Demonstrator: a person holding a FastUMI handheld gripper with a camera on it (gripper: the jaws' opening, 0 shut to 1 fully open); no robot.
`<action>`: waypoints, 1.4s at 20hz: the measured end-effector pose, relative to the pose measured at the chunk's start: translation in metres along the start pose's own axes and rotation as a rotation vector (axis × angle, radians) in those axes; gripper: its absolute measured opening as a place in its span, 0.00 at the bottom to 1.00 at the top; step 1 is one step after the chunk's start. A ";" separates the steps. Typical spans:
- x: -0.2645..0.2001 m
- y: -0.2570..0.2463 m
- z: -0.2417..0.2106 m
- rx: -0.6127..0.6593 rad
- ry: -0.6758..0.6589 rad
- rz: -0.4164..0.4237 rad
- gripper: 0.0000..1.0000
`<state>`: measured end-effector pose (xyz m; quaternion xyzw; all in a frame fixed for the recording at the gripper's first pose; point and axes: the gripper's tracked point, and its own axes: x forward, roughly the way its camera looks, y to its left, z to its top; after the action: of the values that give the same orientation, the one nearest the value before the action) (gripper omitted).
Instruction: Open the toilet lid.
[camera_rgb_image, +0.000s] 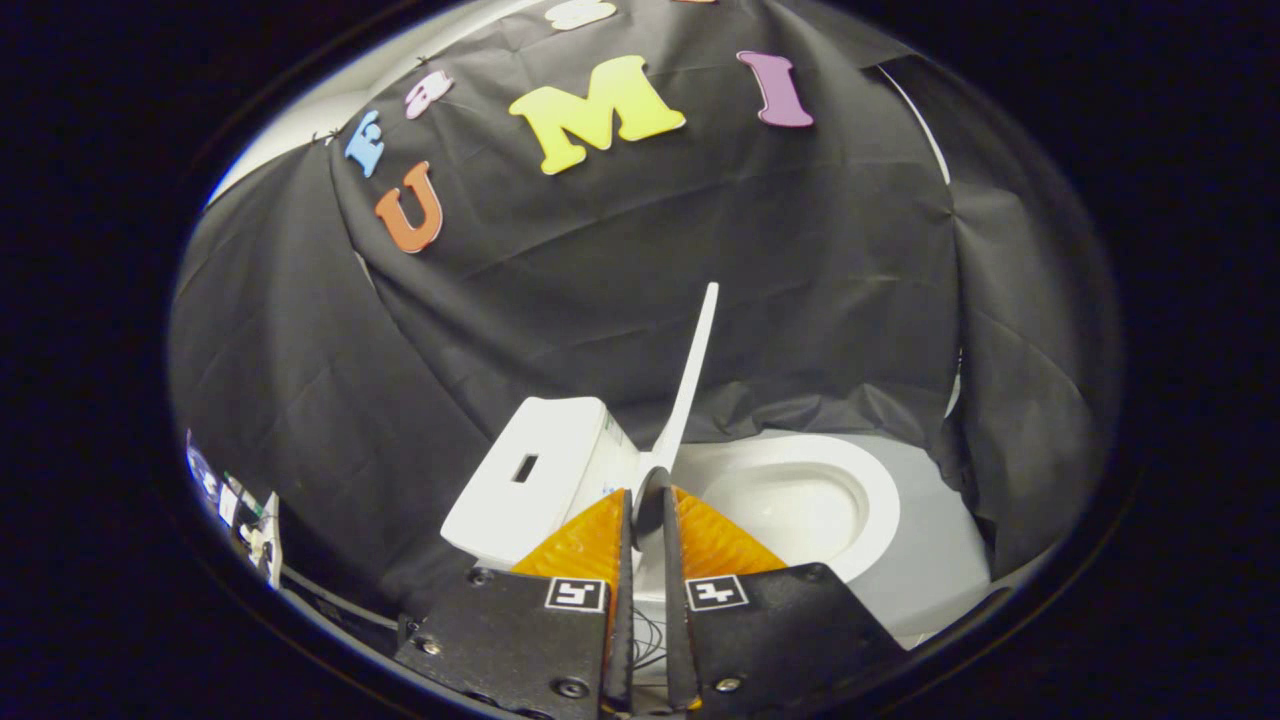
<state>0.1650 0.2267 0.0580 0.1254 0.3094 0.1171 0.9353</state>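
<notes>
We find the toilet lid (693, 375) raised near upright beside the tank (545, 475), bowl (800, 500) exposed; the claw (647, 497) stands nearly closed, gripping nothing.

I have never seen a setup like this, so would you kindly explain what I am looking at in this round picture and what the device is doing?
This is a handheld two-finger gripper that a person carries; no robot arm is involved. The picture comes from a fisheye camera riding on the gripper, looking forward along its two fingers, which is why everything bends.

Ahead is a small white toilet: a white oval bowl with its seat, a white boxy tank next to it, and a thin white lid. The lid is already raised, standing almost upright, seen edge-on. The jaws are nearly closed, with a narrow gap, around the lid's lower end near the hinge; whether both press on it I cannot tell. Behind hangs the booth's black cloth wall.
</notes>
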 end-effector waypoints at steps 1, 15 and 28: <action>0.000 0.005 0.000 -0.015 -0.002 -0.002 0.16; 0.016 0.082 -0.003 -0.221 -0.046 0.009 0.19; 0.039 0.148 -0.012 -0.289 -0.064 0.078 0.20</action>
<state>0.1669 0.3792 0.0727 0.0052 0.2542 0.1925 0.9478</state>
